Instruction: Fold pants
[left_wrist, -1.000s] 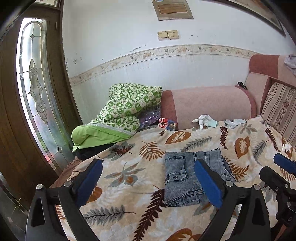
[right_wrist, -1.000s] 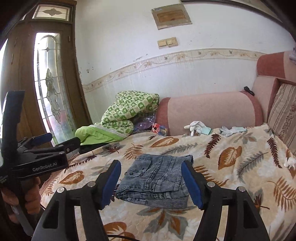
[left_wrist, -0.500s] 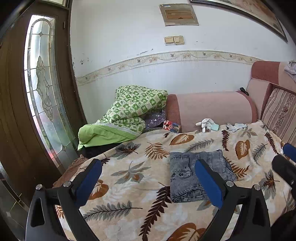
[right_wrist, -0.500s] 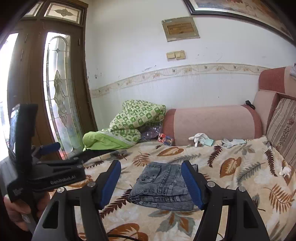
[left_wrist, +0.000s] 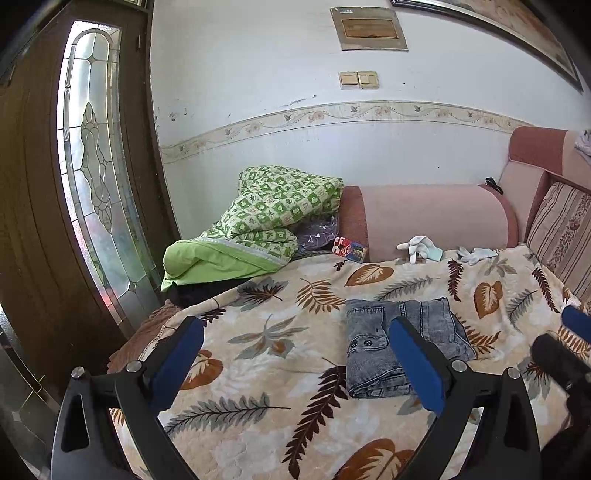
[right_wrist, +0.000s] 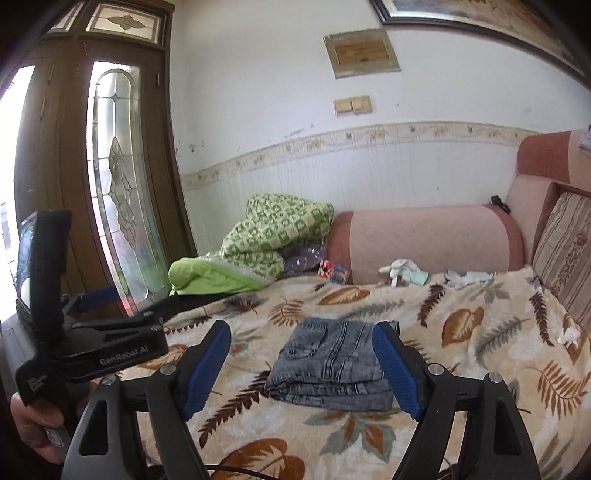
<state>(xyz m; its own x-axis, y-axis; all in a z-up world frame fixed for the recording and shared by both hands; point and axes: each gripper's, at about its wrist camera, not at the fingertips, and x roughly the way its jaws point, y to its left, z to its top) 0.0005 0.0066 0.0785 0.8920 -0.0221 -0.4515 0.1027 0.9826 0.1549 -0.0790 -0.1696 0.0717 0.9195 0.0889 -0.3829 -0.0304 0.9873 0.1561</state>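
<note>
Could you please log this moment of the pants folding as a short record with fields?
jeans: grey denim jeans, folded into a compact stack
surface: leaf-print blanket over a sofa
left claw: open, empty, short of the jeans
right claw: opening, nothing between its pads
behind: green quilt, white gloves
task state: fold looks finished

The left hand-held gripper (left_wrist: 295, 363) has its right finger pad (left_wrist: 413, 365) in front of the folded jeans (left_wrist: 373, 343), hiding part of their near right side. In the right wrist view the right hand-held gripper (right_wrist: 301, 367), its jaws opening with nothing between them, covers the jeans' near right corner. The framed picture (right_wrist: 480, 22) is cut off by the top edge. The small box (left_wrist: 349, 248) near the sofa's far edge shows print too small to read. Only part of the person's hand (right_wrist: 33, 424) shows at the left edge.
</note>
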